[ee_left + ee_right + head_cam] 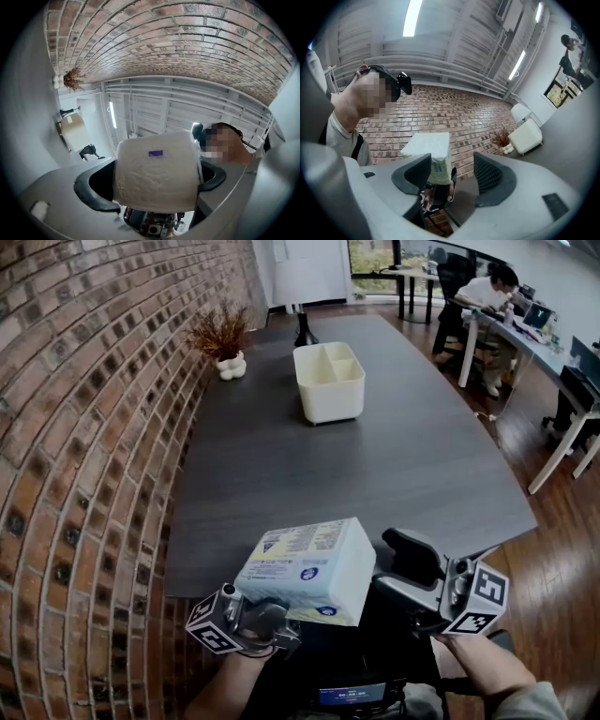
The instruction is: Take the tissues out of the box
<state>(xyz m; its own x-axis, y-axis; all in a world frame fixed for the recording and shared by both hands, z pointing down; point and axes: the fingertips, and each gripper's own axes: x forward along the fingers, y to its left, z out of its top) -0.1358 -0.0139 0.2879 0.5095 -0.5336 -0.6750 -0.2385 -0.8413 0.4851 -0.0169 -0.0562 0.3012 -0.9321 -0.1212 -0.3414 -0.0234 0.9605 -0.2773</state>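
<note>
Gripping a wrapped tissue pack (pixel 309 568) broadside in the left hand-held gripper (pixel 157 187), with the right hand-held gripper (pixel 453 174) open, empty; likely light, squashy, slippery

- The soft white plastic-wrapped tissue pack (pixel 309 568) sits between the left tool's (pixel 152 178) jaws, over the dark grey oval surface's (pixel 394 474) near edge.
- The right tool (pixel 452 176) is just right of it.
- The white plastic divided bin (pixel 329 381) stands farther back on the surface, with the brown dried plant in a white pot (pixel 223 338) behind-left of it, beside the red brick wall (pixel 84 427).

The tissue pack (pixel 305 568) hides the fingers (pixel 93 188) of the left gripper (pixel 157 182) from the head view; its print is illegible.
</note>
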